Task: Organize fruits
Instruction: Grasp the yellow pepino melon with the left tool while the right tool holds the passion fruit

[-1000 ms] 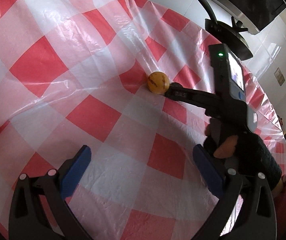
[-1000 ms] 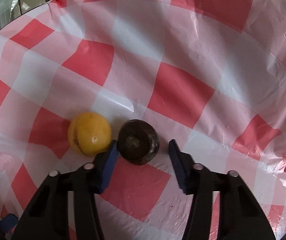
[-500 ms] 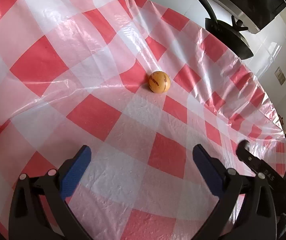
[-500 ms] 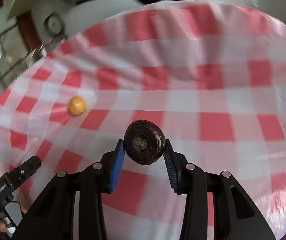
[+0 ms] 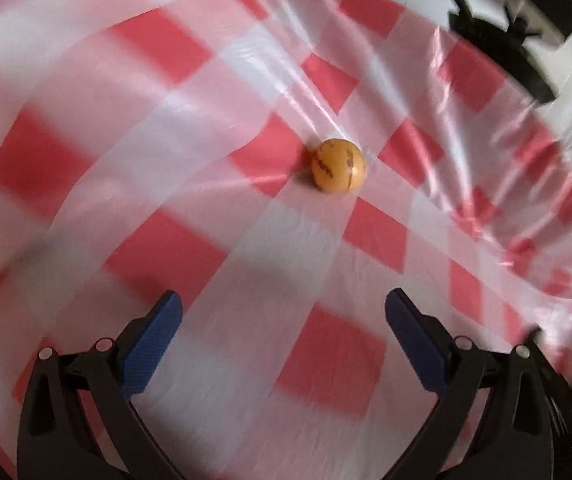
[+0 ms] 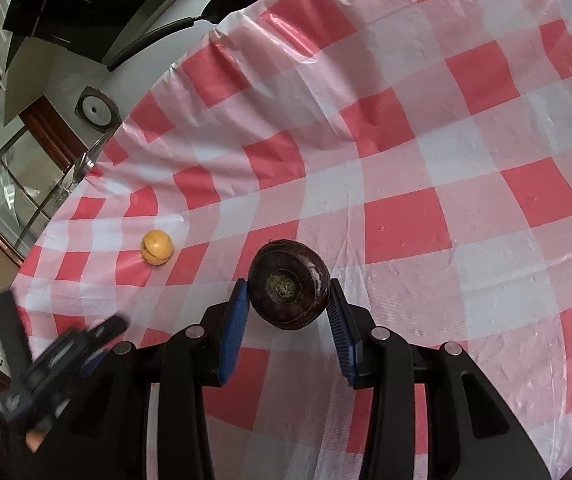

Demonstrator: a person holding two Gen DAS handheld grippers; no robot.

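A small yellow-orange fruit (image 5: pixel 338 165) with brown streaks lies on the red-and-white checked tablecloth (image 5: pixel 189 248). My left gripper (image 5: pixel 283 326) is open and empty, well short of that fruit. My right gripper (image 6: pixel 289 295) is shut on a dark purple round fruit (image 6: pixel 289 283) and holds it above the cloth. The yellow fruit also shows in the right wrist view (image 6: pixel 157 247), far to the left. The left gripper (image 6: pixel 57 360) appears blurred at the lower left of that view.
A black pan (image 5: pixel 502 56) sits beyond the table's far edge on a white counter. In the right wrist view the table edge (image 6: pixel 157 92) runs along the upper left, with a dark hood (image 6: pixel 97 4) and a glass door (image 6: pixel 1 184) behind it.
My right gripper closed on the dark fruit, lifted it and drew back to the right, away from the yellow fruit. My left gripper moved a little closer to the yellow fruit, still open.
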